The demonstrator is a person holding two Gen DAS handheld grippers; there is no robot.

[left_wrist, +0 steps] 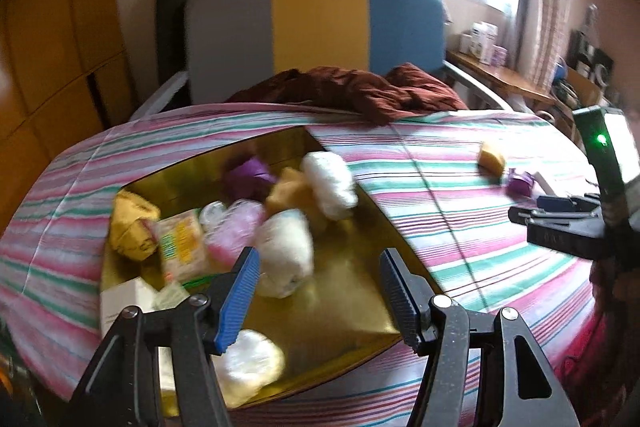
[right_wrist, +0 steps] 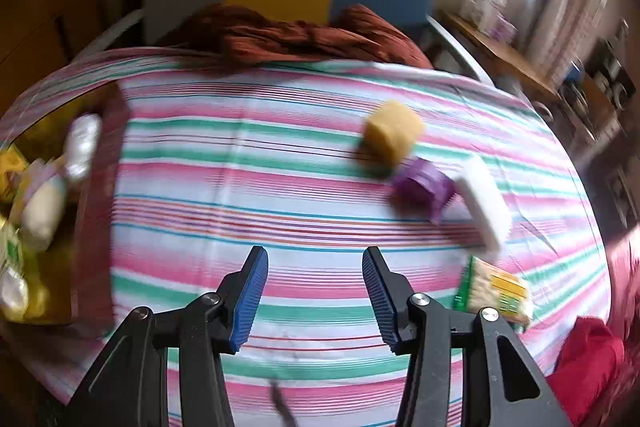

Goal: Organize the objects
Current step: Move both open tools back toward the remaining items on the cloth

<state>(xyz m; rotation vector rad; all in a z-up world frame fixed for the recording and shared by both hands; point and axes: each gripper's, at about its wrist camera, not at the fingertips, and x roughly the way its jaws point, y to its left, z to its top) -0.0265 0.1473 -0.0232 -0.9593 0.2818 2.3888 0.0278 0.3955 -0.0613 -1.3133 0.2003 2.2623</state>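
Observation:
A gold box [left_wrist: 352, 303] lies on the striped cloth and holds several items: white rolls [left_wrist: 286, 255], a purple object [left_wrist: 246, 177], a yellow sponge [left_wrist: 286, 193] and packets [left_wrist: 180, 243]. My left gripper [left_wrist: 316, 293] is open and empty above the box. My right gripper [right_wrist: 316, 297] is open and empty over the striped cloth [right_wrist: 248, 187]. Beyond it to the right lie a yellow sponge [right_wrist: 394, 135], a purple object [right_wrist: 420, 187], a white block [right_wrist: 484, 205] and a yellow-green packet [right_wrist: 496, 293]. The right gripper also shows in the left wrist view [left_wrist: 560, 215].
A dark red cloth [left_wrist: 352, 91] is bunched at the far edge of the table, in front of a grey, yellow and blue chair [left_wrist: 316, 27]. A red cloth [right_wrist: 588, 359] lies at the near right. A wooden shelf [left_wrist: 496, 75] stands at the right under the window.

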